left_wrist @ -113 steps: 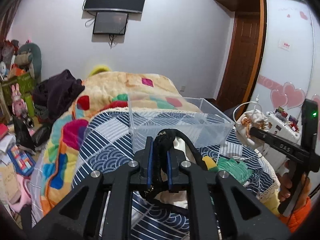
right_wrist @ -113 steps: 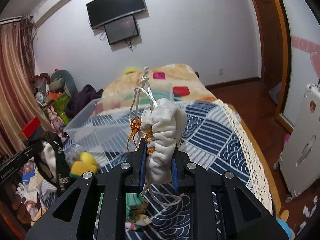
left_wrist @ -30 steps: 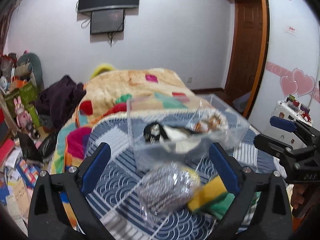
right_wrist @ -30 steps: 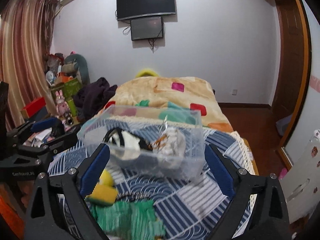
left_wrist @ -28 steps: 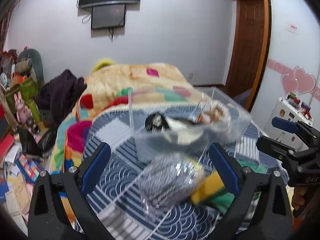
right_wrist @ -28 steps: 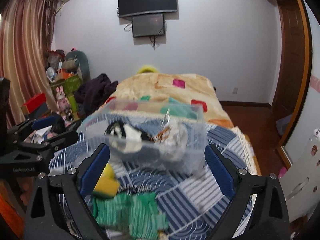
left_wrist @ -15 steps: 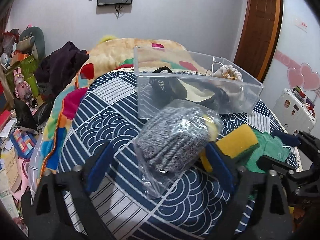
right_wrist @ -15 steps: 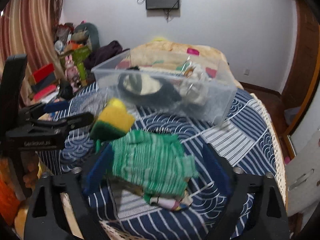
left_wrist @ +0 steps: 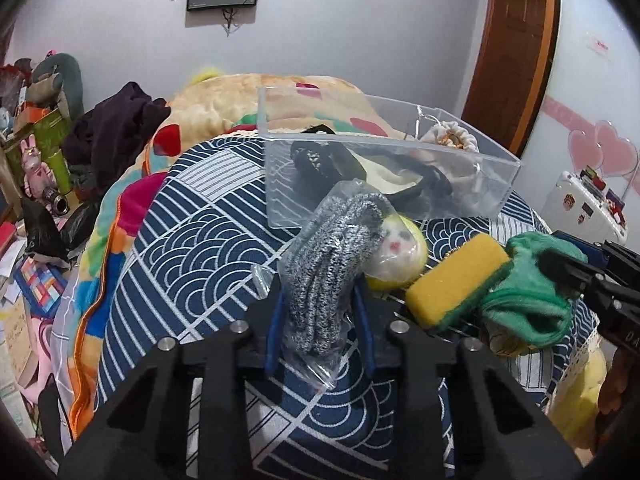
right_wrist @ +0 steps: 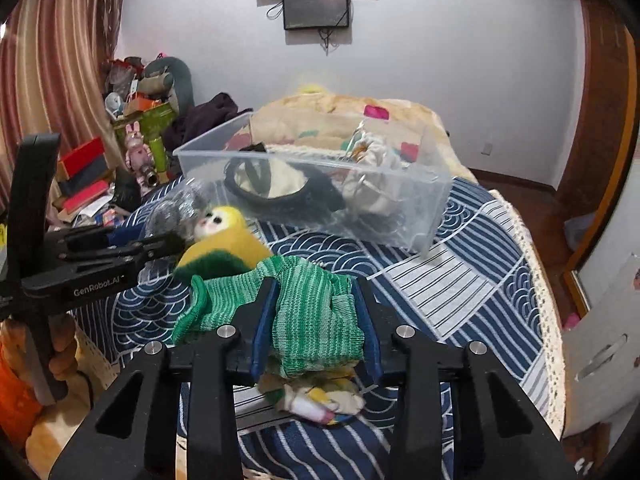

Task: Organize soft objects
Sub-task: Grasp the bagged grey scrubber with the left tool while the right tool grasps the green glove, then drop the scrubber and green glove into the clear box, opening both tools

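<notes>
**Both grippers set on the next two soft items**

While the clear plastic bin (left_wrist: pixel 384 184) already holds a black-and-cream pouch (left_wrist: pixel 384 168) and a white drawstring bag (left_wrist: pixel 448 140), I judge this to be the pick-up step for the next pair. My left gripper (left_wrist: pixel 320 320) has its jaws closed in around the bagged grey knit (left_wrist: pixel 332 256), which lies on the blue patterned bedspread (left_wrist: pixel 192 240) just in front of the bin; the blue pads appear to touch the plastic wrap, though I cannot tell how firmly they press. My right gripper (right_wrist: pixel 314 320) brackets the green knit cloth (right_wrist: pixel 304 304) the same way, pads against its folds, with a small patterned piece (right_wrist: pixel 316 400) lying beneath it. The yellow sponge (left_wrist: pixel 456 280) and a little yellow-hooded doll (left_wrist: pixel 396 252) wait between the two.

Next, I reckon, both need a firm squeeze, a lift high enough over the bin wall, then release inside. The slippery wrap may slide out.
</notes>
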Motion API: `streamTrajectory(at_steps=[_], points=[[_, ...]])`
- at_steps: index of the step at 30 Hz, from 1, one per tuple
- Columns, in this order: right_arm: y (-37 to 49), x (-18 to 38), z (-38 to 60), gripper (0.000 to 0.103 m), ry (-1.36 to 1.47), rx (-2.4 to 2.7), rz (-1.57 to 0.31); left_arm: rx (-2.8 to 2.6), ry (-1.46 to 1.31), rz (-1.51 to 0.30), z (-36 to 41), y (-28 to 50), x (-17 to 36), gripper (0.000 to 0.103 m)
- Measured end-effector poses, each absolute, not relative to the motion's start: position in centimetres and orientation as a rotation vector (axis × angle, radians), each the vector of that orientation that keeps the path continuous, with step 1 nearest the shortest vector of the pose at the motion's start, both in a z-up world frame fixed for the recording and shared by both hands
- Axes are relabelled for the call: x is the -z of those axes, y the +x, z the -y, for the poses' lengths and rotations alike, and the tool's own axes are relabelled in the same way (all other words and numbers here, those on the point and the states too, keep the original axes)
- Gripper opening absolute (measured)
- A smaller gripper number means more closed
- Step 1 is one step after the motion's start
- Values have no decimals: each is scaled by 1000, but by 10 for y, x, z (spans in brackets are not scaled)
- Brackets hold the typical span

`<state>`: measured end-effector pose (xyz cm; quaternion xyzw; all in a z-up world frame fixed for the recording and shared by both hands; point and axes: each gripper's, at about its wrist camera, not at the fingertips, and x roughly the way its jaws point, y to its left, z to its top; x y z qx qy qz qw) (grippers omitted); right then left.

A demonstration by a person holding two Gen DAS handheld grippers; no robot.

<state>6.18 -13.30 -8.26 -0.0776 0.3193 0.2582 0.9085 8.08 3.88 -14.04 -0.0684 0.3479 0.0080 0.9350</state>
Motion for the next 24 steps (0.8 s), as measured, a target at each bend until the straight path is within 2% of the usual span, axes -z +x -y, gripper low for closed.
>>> streamTrajectory(at_steps=[13,24], points=[[64,46,160,33,-87,-457,-550,-20,-153,-598,-45,64,100,28],[95,14,158,33,-18,-405,-454,-32,-145,-506,-50,91,64,28]])
